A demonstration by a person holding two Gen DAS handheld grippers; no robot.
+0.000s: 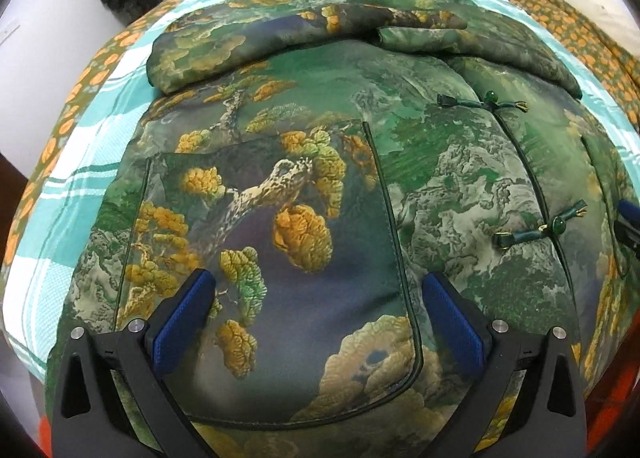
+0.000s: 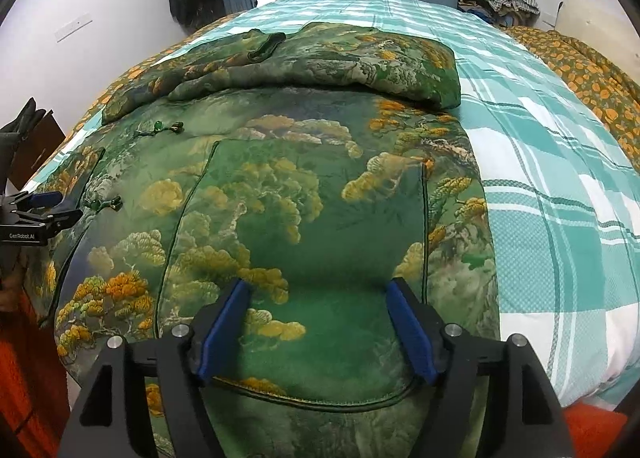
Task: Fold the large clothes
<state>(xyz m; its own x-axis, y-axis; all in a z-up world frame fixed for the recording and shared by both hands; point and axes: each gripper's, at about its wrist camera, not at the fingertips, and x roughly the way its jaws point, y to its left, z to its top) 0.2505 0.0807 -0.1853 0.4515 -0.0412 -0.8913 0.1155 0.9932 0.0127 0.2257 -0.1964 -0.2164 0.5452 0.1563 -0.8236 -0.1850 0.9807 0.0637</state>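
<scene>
A padded green jacket [image 1: 320, 162] printed with pine trees and mountains lies front up on the bed, its sleeves folded across the chest at the far end [image 1: 280, 34]. It also fills the right wrist view [image 2: 280, 198]. My left gripper [image 1: 318, 290] is open, just above the jacket's left patch pocket near the hem. My right gripper [image 2: 318, 298] is open over the right patch pocket [image 2: 312, 258] near the hem. The left gripper also shows at the left edge of the right wrist view [image 2: 44, 206].
The jacket lies on a teal and white checked bedspread [image 2: 560, 186] over an orange-patterned sheet [image 2: 592, 70]. Knot buttons [image 1: 540, 232] run down the jacket's middle. A pile of clothes [image 2: 500, 2] sits at the far right corner. White walls and blue curtains stand behind.
</scene>
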